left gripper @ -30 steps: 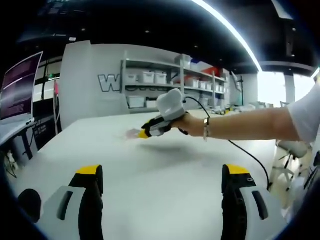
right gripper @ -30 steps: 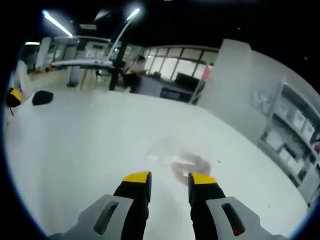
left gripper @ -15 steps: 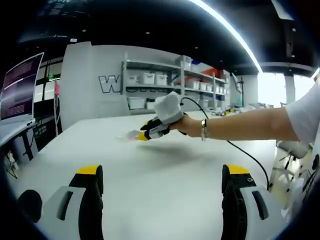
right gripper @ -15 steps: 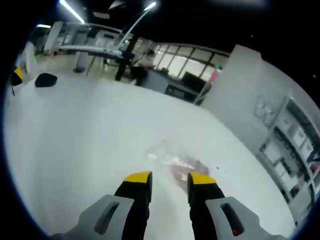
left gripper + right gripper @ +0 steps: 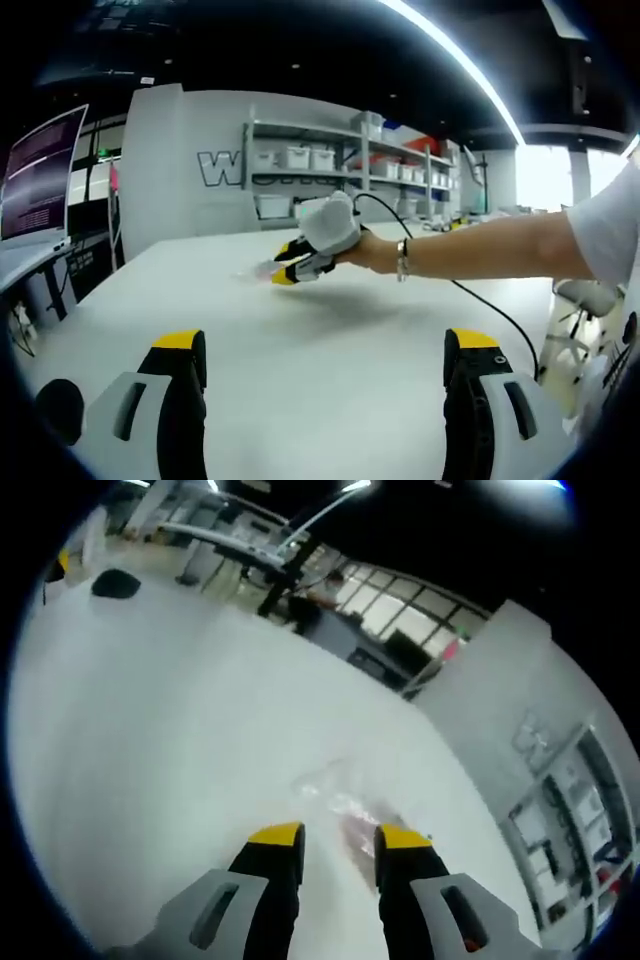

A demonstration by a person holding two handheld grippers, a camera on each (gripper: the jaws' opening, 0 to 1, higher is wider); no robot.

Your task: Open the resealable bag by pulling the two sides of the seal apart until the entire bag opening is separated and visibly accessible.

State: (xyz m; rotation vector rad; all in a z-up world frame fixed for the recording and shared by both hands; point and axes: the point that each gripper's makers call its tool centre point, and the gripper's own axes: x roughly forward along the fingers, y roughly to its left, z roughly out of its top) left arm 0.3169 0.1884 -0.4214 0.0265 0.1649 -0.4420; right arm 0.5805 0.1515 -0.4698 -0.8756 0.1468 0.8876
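A clear resealable bag [image 5: 345,802] with something brownish inside lies flat on the white table [image 5: 150,730]. My right gripper [image 5: 339,836] is low over the table, its yellow-tipped jaws a narrow gap apart, open. The bag's near edge lies just ahead of the tips, and nothing is held. In the left gripper view a person's hand holds that right gripper [image 5: 297,264] at the bag [image 5: 258,268], near the table's far side. My left gripper [image 5: 326,342] stays at the near side with its jaws wide open and nothing between them, far from the bag.
A black cable [image 5: 495,308] trails from the right gripper across the table [image 5: 330,330] to the right. Shelves with white bins [image 5: 300,160] stand behind the table, and a monitor [image 5: 40,170] stands at the left. Desks and windows [image 5: 330,590] lie far off.
The right gripper has edged left and closer to the bag, tilting down toward the table. Its jaw gap is unchanged. The left gripper has not moved.
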